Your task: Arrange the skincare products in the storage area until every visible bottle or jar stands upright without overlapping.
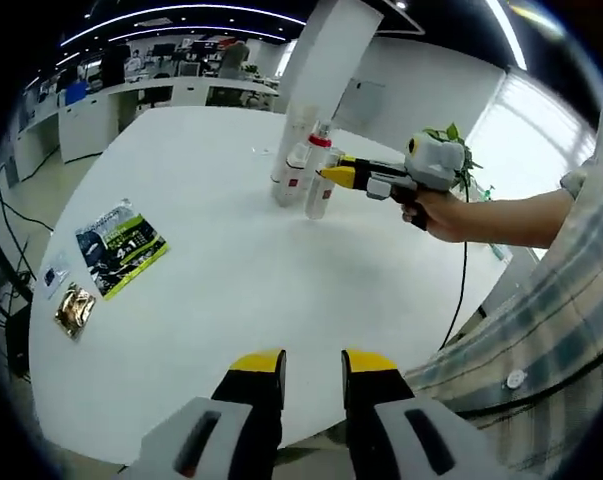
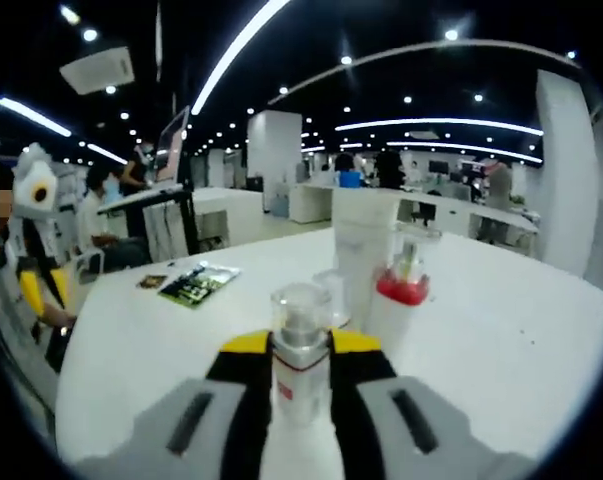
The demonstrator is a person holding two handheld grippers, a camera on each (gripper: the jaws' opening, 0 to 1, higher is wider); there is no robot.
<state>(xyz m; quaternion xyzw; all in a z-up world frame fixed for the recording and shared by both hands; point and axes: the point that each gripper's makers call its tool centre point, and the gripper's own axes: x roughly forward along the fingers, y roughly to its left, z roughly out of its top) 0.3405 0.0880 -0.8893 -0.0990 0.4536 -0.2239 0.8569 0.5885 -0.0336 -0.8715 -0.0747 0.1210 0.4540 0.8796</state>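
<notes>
Our right gripper [image 2: 301, 360] clamps a clear-capped bottle [image 2: 301, 345] upright, just before the red-collared bottle [image 2: 401, 300]. Our left gripper [image 1: 313, 375] hovers open, well short of that bottle, over the table [image 1: 231, 290].

The clear-capped bottle [image 2: 300, 350] had its lower body hidden between the right gripper [image 2: 299, 362] jaws, and its red label print was too small to read. Behind it, the red-collared bottle [image 2: 402, 300] covered part of the white tube [image 2: 362, 250] (brand lettering illegible). The green sachet [image 1: 122, 247] carried unreadable print.
</notes>
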